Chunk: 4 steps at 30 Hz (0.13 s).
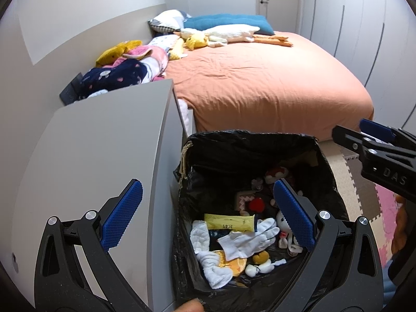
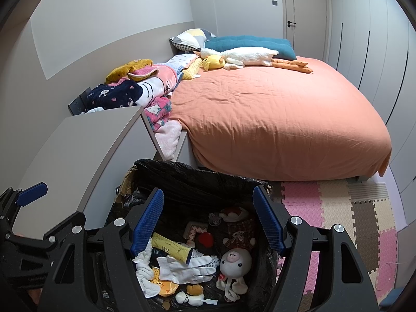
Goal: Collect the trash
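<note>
A bin with a black liner [image 1: 247, 136] stands on the floor beside a grey cabinet. Inside lie a white glove [image 1: 249, 239], a yellow packet [image 1: 228, 222], white cloths and several small plush toys. My left gripper [image 1: 207, 182] hovers over the bin's left side, open, with nothing between its blue pads. In the right wrist view the same bin [image 2: 195, 171] holds the glove [image 2: 187, 267], the packet [image 2: 171, 249] and a white plush doll [image 2: 235, 262]. My right gripper [image 2: 208, 189] hangs open above it, empty. Each gripper shows at the edge of the other's view.
The grey cabinet [image 1: 104, 143] stands left of the bin. Behind is a bed with an orange cover [image 2: 273, 104], with pillows, plush toys and piled blankets [image 2: 145, 88] on it. A foam puzzle mat [image 2: 338, 208] covers the floor to the right. Wardrobe doors line the right wall.
</note>
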### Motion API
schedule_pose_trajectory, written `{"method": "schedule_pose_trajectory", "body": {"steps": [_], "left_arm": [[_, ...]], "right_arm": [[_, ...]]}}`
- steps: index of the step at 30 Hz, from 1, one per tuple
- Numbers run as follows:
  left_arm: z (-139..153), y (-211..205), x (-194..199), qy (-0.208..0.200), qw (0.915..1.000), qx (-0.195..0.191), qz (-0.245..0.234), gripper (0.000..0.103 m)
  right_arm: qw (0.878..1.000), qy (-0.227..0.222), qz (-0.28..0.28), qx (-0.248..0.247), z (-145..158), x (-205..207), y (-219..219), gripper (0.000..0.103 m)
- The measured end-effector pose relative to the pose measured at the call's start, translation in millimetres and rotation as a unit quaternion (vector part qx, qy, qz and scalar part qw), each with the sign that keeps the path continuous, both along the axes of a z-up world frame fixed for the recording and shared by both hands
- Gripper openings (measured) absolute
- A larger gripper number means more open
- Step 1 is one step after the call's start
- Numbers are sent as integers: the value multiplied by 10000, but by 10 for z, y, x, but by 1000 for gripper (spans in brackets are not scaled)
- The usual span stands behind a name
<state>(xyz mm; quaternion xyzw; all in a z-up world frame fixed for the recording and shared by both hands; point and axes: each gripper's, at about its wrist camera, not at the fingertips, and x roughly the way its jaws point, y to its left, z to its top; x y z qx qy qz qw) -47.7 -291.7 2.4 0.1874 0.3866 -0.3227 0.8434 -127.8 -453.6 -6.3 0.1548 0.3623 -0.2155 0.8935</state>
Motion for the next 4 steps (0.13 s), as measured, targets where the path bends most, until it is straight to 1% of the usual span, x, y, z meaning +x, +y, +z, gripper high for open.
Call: {"method": "schedule_pose_trajectory", "body": {"steps": [4], "left_arm": [[-4, 3, 1, 33, 10000, -12, 10, 97]], "right_arm": [[10000, 3, -2, 3, 0, -1, -2, 72]]}}
